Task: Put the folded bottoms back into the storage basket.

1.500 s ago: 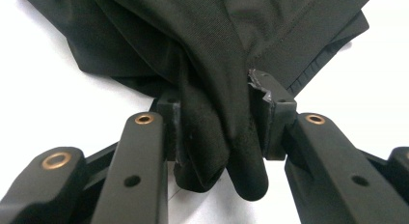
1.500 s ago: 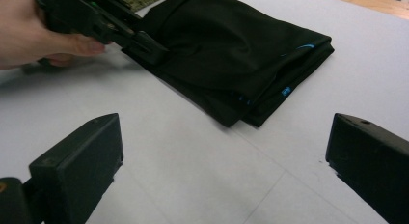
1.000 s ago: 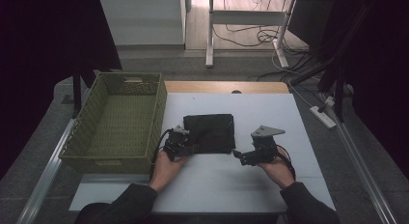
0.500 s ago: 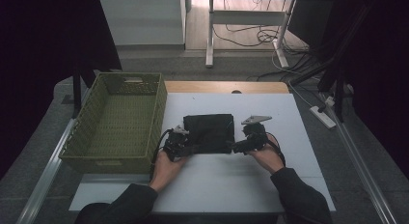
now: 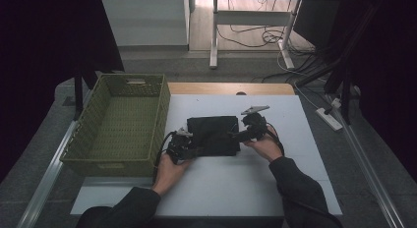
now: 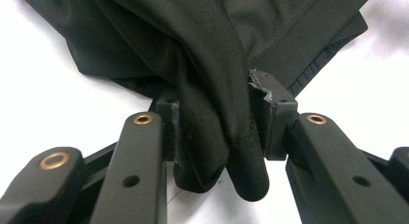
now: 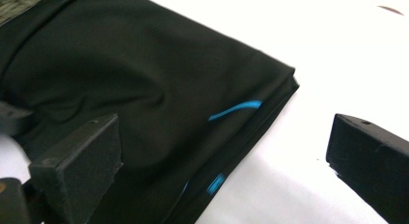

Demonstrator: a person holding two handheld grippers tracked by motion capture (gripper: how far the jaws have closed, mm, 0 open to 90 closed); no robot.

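A folded black garment [image 5: 212,134] lies flat in the middle of the white table [image 5: 295,188]. My left gripper [image 5: 189,148] sits at the garment's near left corner. In the left gripper view a thick bunched fold of black cloth [image 6: 202,40] is pinched between the two pads, so this gripper [image 6: 217,103] is shut on it. My right gripper [image 5: 235,136] is at the garment's right edge. It stands open [image 7: 226,147], one jaw over the cloth [image 7: 144,79] and the other over bare table. Thin blue marks [image 7: 236,109] show along the garment's folded edge.
A green woven basket [image 5: 120,125] stands on the left part of the table, close to the left gripper. A strip of wooden edge [image 5: 231,88] runs along the table's far side. Beyond it are desk legs and cables on the floor.
The right gripper has moved left across the table, from well clear of the garment to its right edge. The left gripper has kept still, holding the cloth.
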